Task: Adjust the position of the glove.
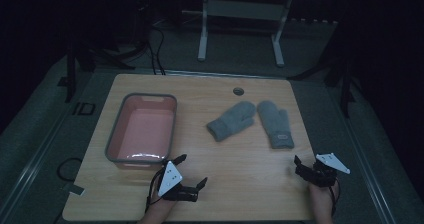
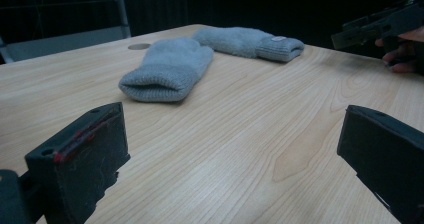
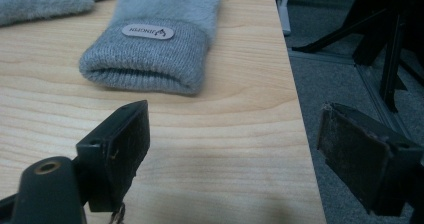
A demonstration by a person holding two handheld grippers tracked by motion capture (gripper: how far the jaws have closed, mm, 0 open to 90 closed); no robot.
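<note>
Currently, by item:
Bench: a light wooden bench carries a pink basin with a grey rim on its left half and two grey mittens on its right half.
Left mitten: the left mitten lies flat and slanted, cuff toward the person, its tip just beside the tip of the other one; the left gripper view shows its open cuff facing the camera.
Right mitten: the right mitten lies flat with its cuff nearest the person; a small oval label sits on that cuff, plain in the right gripper view.
Basin: nothing lies inside it; it stands well apart from both mittens.
Left gripper: the left gripper hovers near the front edge, just in front of the basin's near corner, fingers spread wide and holding nothing.
Right gripper: the right gripper sits at the front right, near the cuff of the right mitten but not touching it, fingers wide apart and empty.
Progress: judging by the layout, the job is to move the mittens into the basin, and none of it is done yet.
Remaining: both mittens have to be grasped, carried across and dropped in; the right one looks likely to go first.
</note>
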